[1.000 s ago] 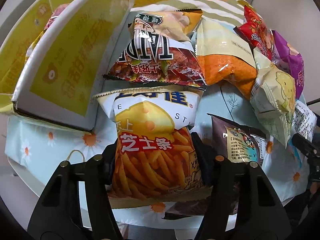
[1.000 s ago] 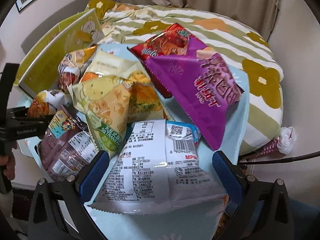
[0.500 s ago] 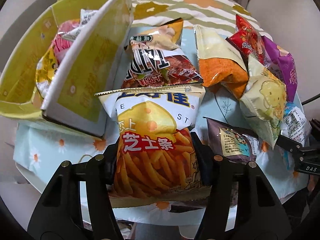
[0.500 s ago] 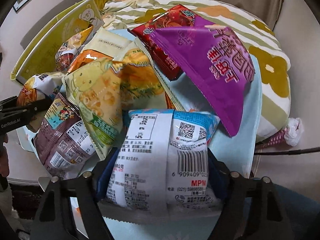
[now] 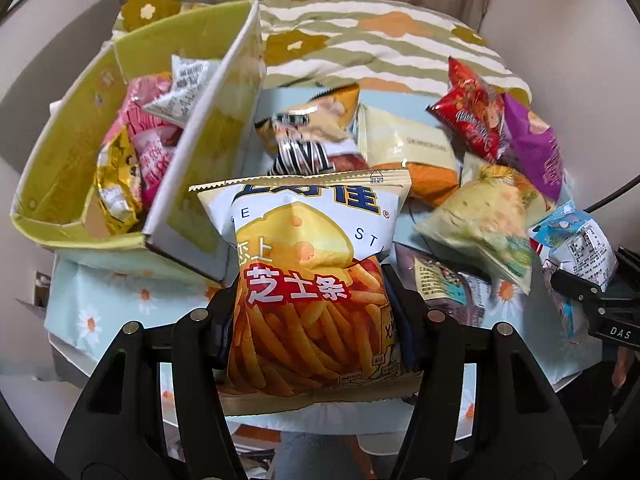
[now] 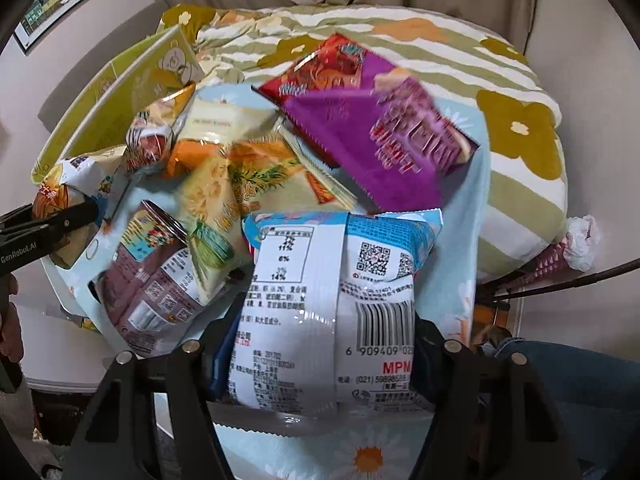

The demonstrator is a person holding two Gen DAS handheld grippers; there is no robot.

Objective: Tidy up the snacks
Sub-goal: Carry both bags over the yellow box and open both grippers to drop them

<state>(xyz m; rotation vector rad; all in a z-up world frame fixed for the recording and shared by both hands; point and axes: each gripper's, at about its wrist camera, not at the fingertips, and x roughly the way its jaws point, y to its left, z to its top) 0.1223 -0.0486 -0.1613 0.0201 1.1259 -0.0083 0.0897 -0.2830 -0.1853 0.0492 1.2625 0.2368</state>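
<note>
While the box [image 5: 120, 184] at far left sits open-topped with a few packets already inside, you have both tools loaded. Your left gripper [image 5: 312, 320] is clamped on the lower half of the cheese-stick bag [image 5: 308, 264], pads pinching the sides so the bag stands upright and clear of the cloth [image 5: 120, 296], just right of the box wall. Looks like that one goes in the box next. Middle of the table: loose pile of bags, still unsorted. Your right gripper [image 6: 316, 344] has just been closing and is now pinching the white-and-blue bag [image 6: 332, 312], back label facing up, at the near edge of the pile. Purple bag [image 6: 384, 144] and red bag [image 6: 320, 72] lie overlapped behind it, untouched.
</note>
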